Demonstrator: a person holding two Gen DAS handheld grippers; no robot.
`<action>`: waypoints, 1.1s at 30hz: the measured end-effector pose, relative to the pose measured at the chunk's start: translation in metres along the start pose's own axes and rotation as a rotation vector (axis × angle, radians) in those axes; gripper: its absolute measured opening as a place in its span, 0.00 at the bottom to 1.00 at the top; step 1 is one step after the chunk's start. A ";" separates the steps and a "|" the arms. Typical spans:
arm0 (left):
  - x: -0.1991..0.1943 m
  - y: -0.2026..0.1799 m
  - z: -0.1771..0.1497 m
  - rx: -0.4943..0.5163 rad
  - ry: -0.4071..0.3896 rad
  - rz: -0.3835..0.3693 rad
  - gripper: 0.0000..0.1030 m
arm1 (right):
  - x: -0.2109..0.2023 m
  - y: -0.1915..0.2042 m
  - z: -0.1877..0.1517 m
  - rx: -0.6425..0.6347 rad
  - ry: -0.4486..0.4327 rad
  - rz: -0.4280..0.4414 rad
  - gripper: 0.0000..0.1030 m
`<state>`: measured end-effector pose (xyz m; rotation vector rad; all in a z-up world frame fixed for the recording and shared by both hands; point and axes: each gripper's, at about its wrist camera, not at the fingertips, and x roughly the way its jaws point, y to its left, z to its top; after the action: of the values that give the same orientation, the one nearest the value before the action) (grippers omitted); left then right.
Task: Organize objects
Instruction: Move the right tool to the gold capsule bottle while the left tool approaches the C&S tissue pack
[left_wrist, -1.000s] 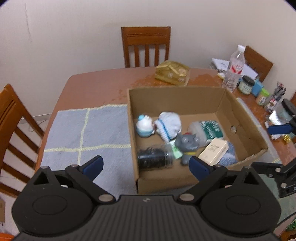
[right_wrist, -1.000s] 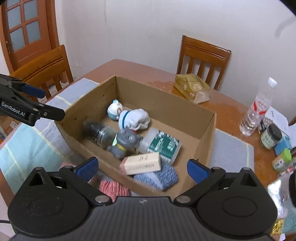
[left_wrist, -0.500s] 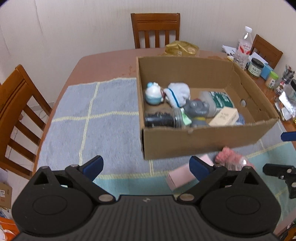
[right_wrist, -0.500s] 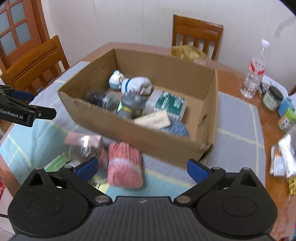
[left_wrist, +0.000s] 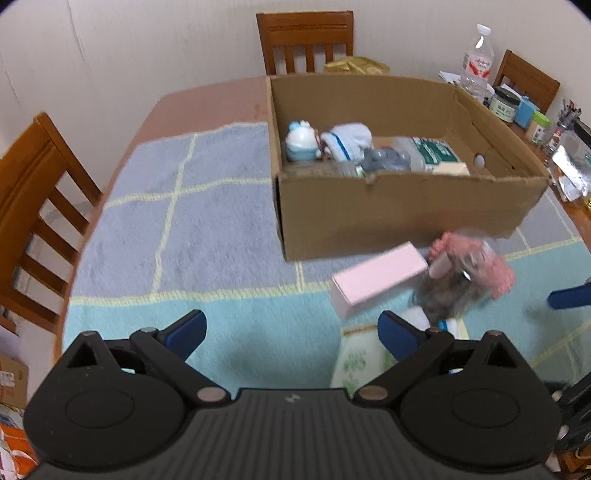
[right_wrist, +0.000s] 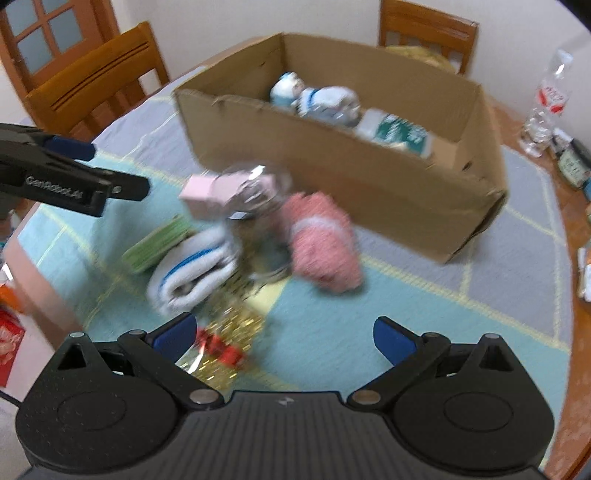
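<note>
Both claws hang spread and empty above the near edge of the blue checked cloth (left_wrist: 207, 236): the left gripper (left_wrist: 291, 330) and the right gripper (right_wrist: 284, 338). The cardboard box (left_wrist: 406, 218) sits at the far right with toys and packets inside. Just in front of it lies a loose cluster (blurred): a pink box (left_wrist: 376, 282), a pink knit roll (right_wrist: 321, 240), a clear jar (right_wrist: 255, 221) and a white rolled cloth (right_wrist: 195, 269).
</note>
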<state>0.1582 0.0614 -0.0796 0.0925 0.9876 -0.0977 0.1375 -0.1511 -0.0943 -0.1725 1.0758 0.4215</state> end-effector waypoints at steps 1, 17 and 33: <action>0.001 0.000 -0.003 -0.002 0.007 -0.006 0.96 | 0.003 0.004 -0.002 -0.003 0.015 0.013 1.00; 0.005 0.001 -0.023 0.026 0.056 -0.065 0.96 | 0.037 0.027 -0.020 0.015 0.113 -0.032 1.00; 0.031 -0.004 -0.033 0.042 0.135 -0.076 0.96 | 0.016 -0.041 -0.039 0.159 0.114 -0.191 1.00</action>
<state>0.1472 0.0599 -0.1241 0.1006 1.1245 -0.1838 0.1290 -0.1975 -0.1298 -0.1579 1.1880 0.1550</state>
